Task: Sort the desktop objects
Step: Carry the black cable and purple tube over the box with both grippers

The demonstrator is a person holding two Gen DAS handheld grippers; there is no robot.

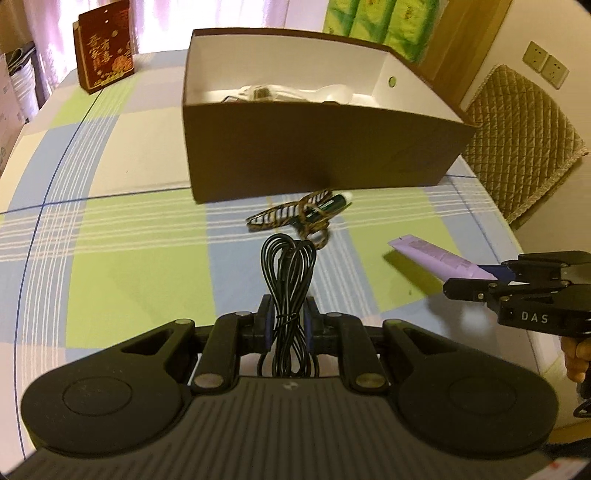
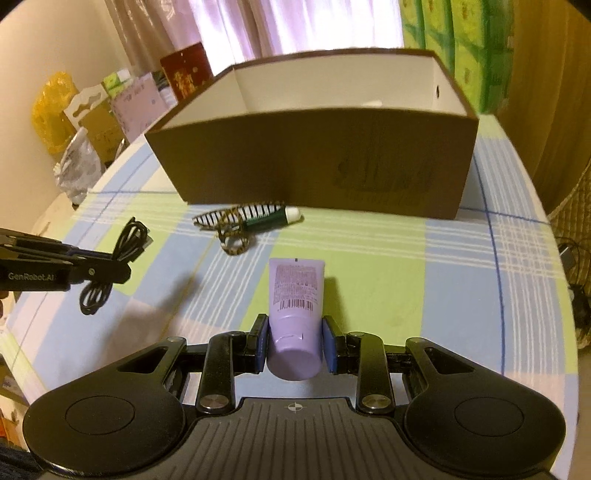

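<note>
My left gripper [image 1: 289, 314] is shut on a coiled black cable [image 1: 289, 273], lifted above the checked tablecloth; from the right wrist view that cable [image 2: 127, 243] hangs out of the left gripper [image 2: 110, 267]. A purple tube [image 2: 295, 295] points forward from my right gripper [image 2: 295, 336], whose pads are shut on its cap end; the left wrist view shows the tube [image 1: 439, 258] in the right gripper [image 1: 480, 278] at far right. A leopard-print hair clip [image 1: 291, 214] and a green pen [image 1: 328, 205] lie before the brown open box [image 1: 317, 155], which holds white items.
A red gift box [image 1: 105, 44] stands at the table's far left. Green packs [image 1: 376, 22] are stacked behind the brown box. A quilted chair [image 1: 524, 140] is off the right table edge. Bags and cartons [image 2: 92, 118] crowd the left side beyond the table.
</note>
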